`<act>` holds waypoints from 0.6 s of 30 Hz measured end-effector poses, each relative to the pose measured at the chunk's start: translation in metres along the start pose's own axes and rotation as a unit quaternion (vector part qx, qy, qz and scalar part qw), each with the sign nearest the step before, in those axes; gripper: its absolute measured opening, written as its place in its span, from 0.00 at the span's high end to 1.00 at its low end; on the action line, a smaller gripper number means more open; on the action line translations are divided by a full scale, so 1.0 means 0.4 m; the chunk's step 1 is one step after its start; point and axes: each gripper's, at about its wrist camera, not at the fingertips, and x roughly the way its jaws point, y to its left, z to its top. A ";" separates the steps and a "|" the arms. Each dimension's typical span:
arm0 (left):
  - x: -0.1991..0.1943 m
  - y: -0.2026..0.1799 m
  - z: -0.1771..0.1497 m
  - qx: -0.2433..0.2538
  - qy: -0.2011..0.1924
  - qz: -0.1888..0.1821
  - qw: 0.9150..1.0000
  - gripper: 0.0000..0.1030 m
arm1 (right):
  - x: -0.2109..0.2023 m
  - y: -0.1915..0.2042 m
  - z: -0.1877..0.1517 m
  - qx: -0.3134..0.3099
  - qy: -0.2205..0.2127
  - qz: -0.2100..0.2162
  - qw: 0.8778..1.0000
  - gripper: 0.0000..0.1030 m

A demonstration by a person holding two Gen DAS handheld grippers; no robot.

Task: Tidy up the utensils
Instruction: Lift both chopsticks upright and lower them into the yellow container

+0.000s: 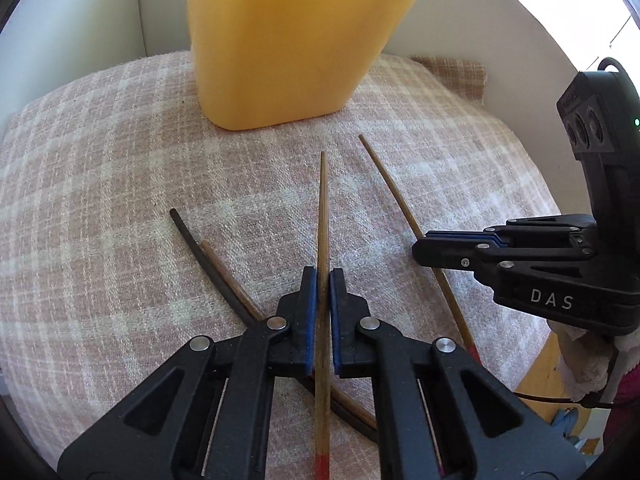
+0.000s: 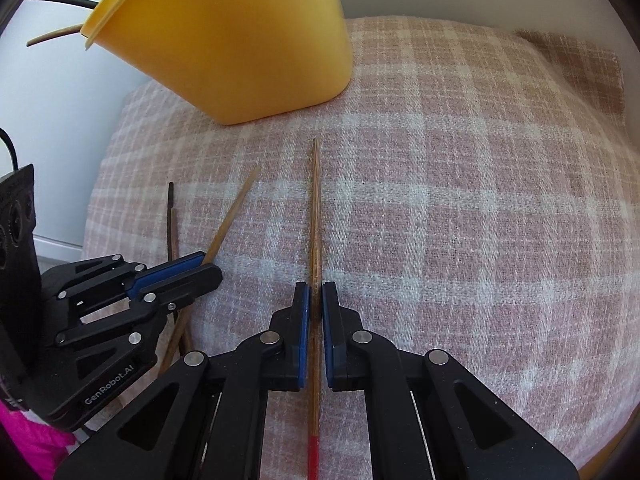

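A tall yellow plastic container (image 1: 288, 36) stands at the back of a pink checked cloth (image 1: 100, 184); it also shows in the right wrist view (image 2: 240, 40), with utensil tips sticking out of its top. My left gripper (image 1: 323, 276) is shut on a wooden chopstick (image 1: 323, 208) with a red end, pointing at the container. My right gripper (image 2: 315, 292) is shut on another red-ended wooden chopstick (image 2: 316, 208); it shows in the left wrist view (image 1: 424, 250) over that chopstick (image 1: 392, 188). A dark chopstick (image 1: 192, 236) and a brown one (image 1: 224, 268) lie crossed under the left gripper.
The cloth (image 2: 460, 200) covers a cushion-like surface beside a white wall (image 1: 472, 32). The left gripper shows in the right wrist view (image 2: 200, 270) over the loose dark chopsticks (image 2: 173, 220). Wooden floor (image 1: 540, 364) shows past the right edge.
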 end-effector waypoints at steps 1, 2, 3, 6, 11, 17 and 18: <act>-0.012 0.002 -0.004 -0.001 -0.008 -0.003 1.000 0.96 | -0.009 0.002 -0.006 -0.001 -0.007 0.000 1.000 0.95; -0.022 0.004 -0.006 -0.004 -0.015 -0.006 1.000 0.96 | -0.019 0.006 -0.013 -0.003 -0.015 0.003 1.000 0.95; -0.035 0.005 -0.009 -0.005 -0.022 -0.009 1.000 0.96 | -0.030 0.001 -0.018 -0.005 -0.022 0.007 1.000 0.95; -0.084 0.012 -0.019 -0.002 -0.052 -0.012 0.999 0.96 | -0.071 0.000 -0.031 -0.011 -0.047 0.015 0.999 0.95; -0.160 0.020 -0.031 -0.009 -0.099 -0.021 0.995 0.96 | -0.139 -0.019 -0.048 -0.024 -0.092 0.020 0.995 0.95; -0.252 0.013 -0.033 0.006 -0.145 -0.026 0.989 0.96 | -0.186 -0.024 -0.060 -0.037 -0.133 0.013 0.990 0.95; -0.264 0.009 -0.030 0.009 -0.154 -0.024 0.988 0.96 | -0.194 -0.020 -0.062 -0.038 -0.139 0.013 0.989 0.95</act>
